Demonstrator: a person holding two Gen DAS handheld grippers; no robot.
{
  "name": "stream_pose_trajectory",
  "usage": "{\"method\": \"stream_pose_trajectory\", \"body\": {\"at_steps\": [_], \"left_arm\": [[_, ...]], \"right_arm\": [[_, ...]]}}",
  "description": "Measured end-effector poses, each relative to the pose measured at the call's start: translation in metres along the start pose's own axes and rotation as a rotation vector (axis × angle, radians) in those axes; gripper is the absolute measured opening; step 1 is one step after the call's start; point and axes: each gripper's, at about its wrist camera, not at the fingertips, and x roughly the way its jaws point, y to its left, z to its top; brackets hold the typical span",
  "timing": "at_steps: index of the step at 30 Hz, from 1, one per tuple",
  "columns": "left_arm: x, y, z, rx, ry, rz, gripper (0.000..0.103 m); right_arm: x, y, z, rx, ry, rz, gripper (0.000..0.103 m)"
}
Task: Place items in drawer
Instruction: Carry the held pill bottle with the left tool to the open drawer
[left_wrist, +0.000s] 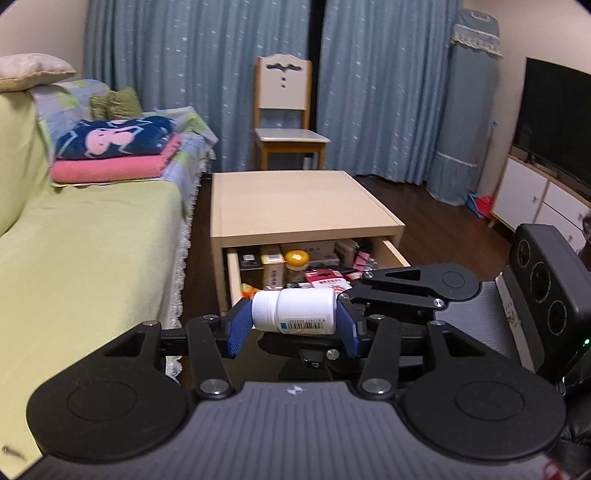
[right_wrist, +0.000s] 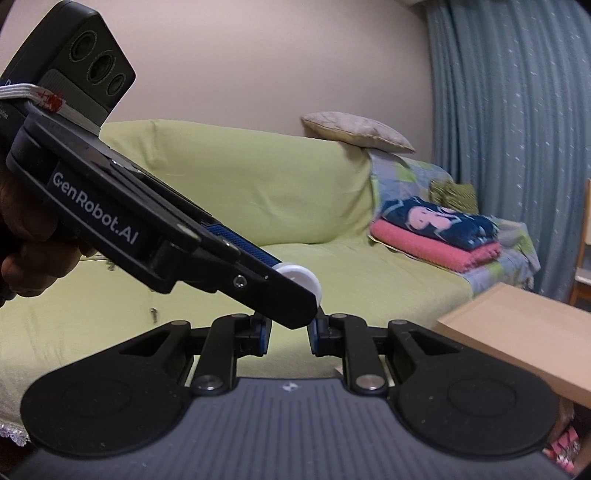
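Observation:
A white pill bottle (left_wrist: 301, 310) with a ribbed cap and a barcode label lies sideways between the blue pads of my left gripper (left_wrist: 293, 325), which is shut on it. The bottle hangs just in front of the open wooden drawer (left_wrist: 391, 253) of a low table (left_wrist: 295, 199). Several boxes, packets and a yellow-lidded jar (left_wrist: 296, 259) fill the drawer. My right gripper (left_wrist: 349, 293) comes in from the right, its tip next to the bottle's base. In the right wrist view the right gripper (right_wrist: 288, 334) stands open with a narrow gap and holds nothing. The bottle's cap (right_wrist: 299, 278) shows above it.
A green-covered sofa (left_wrist: 92, 240) with folded towels (left_wrist: 114, 151) runs along the left. A chair (left_wrist: 284, 110) and blue curtains stand behind the table. A TV (left_wrist: 554, 122) on a white cabinet is at the right. A hand (right_wrist: 26, 236) holds the left gripper.

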Motion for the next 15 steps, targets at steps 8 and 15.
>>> {"method": "stream_pose_trajectory", "body": {"at_steps": [8,15], "left_arm": [[0.043,-0.013,0.017,0.054,0.043,-0.089,0.053],[0.078,-0.025,0.031,0.098,0.074,-0.152,0.053]], "right_arm": [[-0.012,-0.034,-0.011,0.068,0.030,-0.106,0.017],[-0.012,-0.059,-0.017,0.104,0.043,-0.169,0.017]]}}
